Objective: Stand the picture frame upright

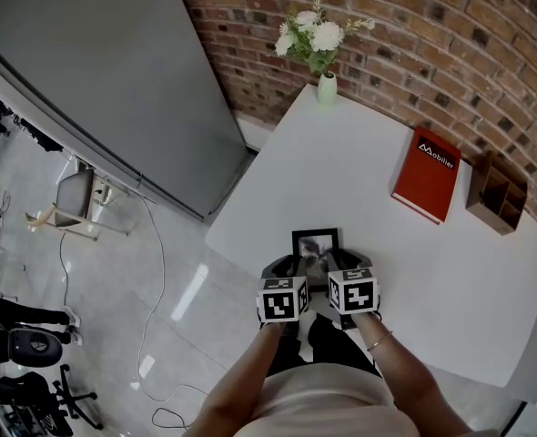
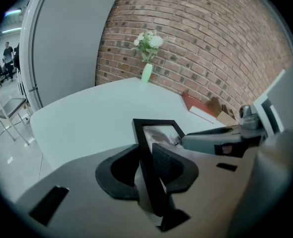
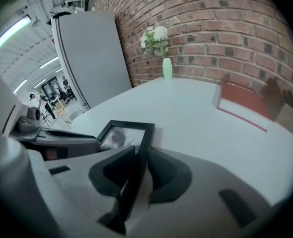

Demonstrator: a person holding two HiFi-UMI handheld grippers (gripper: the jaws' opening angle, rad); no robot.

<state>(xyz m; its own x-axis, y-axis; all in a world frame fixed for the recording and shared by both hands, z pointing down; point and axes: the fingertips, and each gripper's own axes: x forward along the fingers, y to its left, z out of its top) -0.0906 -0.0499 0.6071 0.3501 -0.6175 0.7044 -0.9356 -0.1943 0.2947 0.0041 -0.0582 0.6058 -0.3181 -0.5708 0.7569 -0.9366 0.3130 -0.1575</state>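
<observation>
Evidently, in the head view, the picture frame (image 1: 315,242) sits at the table (image 1: 369,162) edge farthest from the vase (image 1: 327,89). The left gripper (image 1: 291,268) and right gripper (image 1: 341,264) share it, likely to tip it evenly.

Left gripper view: jaws clamp its left rail.

Right gripper view: jaws clamp its right rail. The glass faces up, and the long axis points toward the vase.

free: table (image 1: 341,171) centre | obstacles: vase (image 1: 327,88) far edge; red book (image 1: 426,174), wooden organizer (image 1: 497,195) right

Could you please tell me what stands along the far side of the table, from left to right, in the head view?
From the left: vase of flowers → red book → wooden organizer.
</observation>
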